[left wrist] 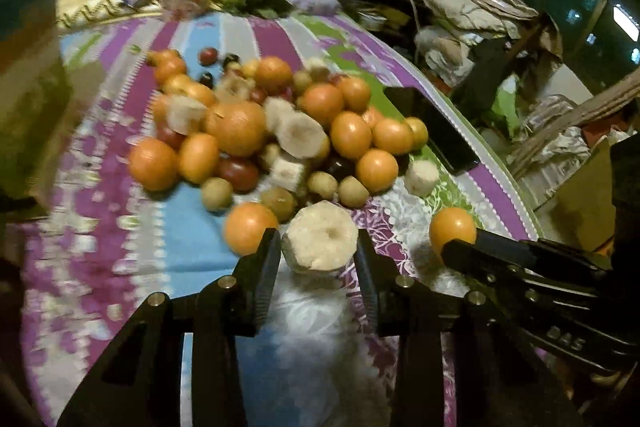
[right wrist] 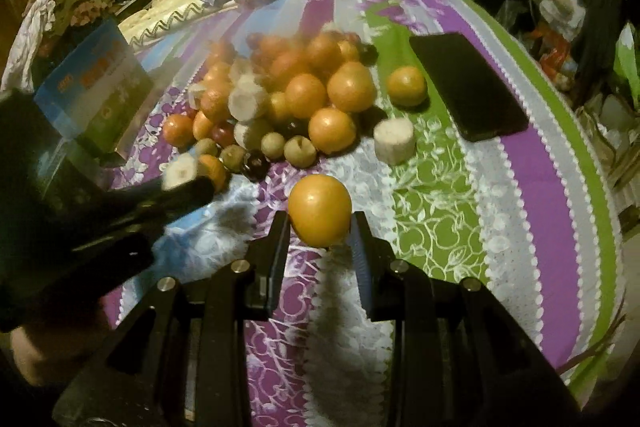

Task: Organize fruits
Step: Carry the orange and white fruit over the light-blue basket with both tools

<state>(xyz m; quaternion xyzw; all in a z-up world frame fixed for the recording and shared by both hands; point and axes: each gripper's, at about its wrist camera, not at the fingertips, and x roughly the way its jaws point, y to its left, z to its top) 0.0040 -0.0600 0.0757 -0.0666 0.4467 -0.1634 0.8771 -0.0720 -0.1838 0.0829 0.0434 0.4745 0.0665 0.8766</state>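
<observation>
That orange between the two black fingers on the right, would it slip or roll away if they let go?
The orange is round and sits on flat cloth, so it would probably roll if nudged. Its skin looks smooth and shiny, so the right gripper could slip unless it squeezes near the widest part. It looks firm, so unlikely to squash.

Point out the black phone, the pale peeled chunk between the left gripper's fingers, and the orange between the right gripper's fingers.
black phone (right wrist: pixel 468 87): right wrist view, middle of its screen.
pale peeled chunk (left wrist: pixel 320 241): left wrist view, its cut top face.
orange (right wrist: pixel 320 209): right wrist view, centre of its skin.
</observation>
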